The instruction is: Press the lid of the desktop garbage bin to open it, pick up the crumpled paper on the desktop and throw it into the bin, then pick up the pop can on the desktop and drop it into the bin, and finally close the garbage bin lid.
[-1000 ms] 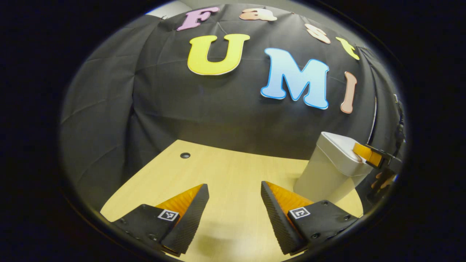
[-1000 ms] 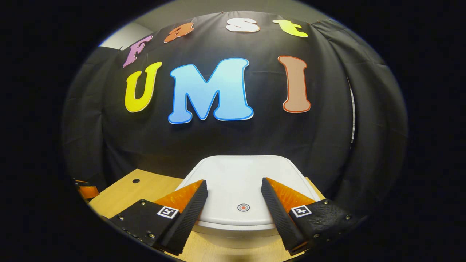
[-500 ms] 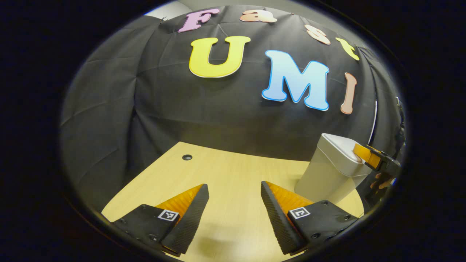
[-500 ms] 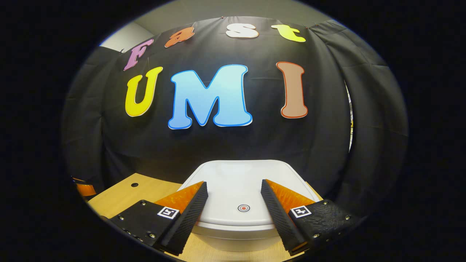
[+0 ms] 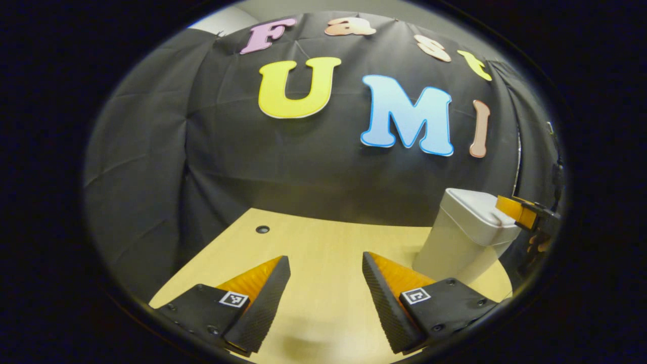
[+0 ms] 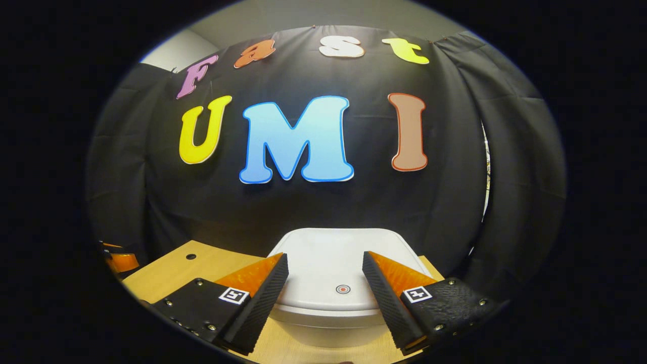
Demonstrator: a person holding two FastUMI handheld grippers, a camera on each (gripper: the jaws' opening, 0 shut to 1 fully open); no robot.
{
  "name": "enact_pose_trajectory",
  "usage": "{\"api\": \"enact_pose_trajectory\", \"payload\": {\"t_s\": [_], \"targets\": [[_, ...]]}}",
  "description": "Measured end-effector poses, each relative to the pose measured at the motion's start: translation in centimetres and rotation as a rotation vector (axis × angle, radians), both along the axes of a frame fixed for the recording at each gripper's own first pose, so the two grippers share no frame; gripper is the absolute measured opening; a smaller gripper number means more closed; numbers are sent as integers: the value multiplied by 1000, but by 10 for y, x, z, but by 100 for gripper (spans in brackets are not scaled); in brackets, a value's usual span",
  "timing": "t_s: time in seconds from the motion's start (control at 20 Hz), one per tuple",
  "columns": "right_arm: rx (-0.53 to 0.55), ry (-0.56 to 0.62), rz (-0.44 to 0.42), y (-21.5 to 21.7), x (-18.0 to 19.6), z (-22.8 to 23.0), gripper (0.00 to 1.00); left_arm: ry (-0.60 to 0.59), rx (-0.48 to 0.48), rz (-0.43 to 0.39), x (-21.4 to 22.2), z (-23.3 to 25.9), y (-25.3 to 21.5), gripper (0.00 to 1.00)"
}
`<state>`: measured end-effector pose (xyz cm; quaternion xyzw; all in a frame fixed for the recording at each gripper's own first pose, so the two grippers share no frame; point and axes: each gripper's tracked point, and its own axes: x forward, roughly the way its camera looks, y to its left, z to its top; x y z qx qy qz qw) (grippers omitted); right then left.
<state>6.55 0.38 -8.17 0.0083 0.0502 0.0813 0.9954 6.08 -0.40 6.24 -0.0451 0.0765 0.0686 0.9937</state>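
The first step of the task, pressing the lid to open the bin, is judged to be in hand. In the right gripper view the right gripper [image 6: 325, 275] is seen with its fingers spread wide and nothing held between them; directly ahead of and below its fingertips lies the closed white lid [image 6: 333, 268] of the garbage bin [image 6: 331, 328], with a small round red-ringed mark [image 6: 342, 289] framed in the gap between the two fingers. Whether a fingertip is touching the lid cannot be told. In the left gripper view the left gripper [image 5: 326, 280] is likewise held wide open and empty above the wooden desktop [image 5: 313, 242], and the bin [image 5: 462, 237] is seen well off to its right, with the other gripper [image 5: 525, 215] poised at the lid's near edge. A small dark hole [image 5: 262, 229] in the desktop lies ahead of the left gripper and to its left. The crumpled paper and the pop can cannot be located from these views. The next move is judged to call for the right gripper to be lowered so that the lid is pushed at or near the round mark, firmly enough for the catch to release, while the left gripper is kept clear.
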Motion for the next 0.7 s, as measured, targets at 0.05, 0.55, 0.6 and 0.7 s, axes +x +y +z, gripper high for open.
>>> {"api": "enact_pose_trajectory", "payload": {"t_s": [0.05,0.55,0.6,0.7], "targets": [[-2,-13,7,4,-6,7,95,-20,22,-7,0,8,-4,96],[7,-127,-16,25,-83,61,95,-145,119,-233,1,65,-76,94],[3,-133,-32,23,-89,63,95,-152,108,-259,0,69,-84,94],[9,-134,-72,18,-103,63,95,-162,97,-303,1,77,-100,94]]}}
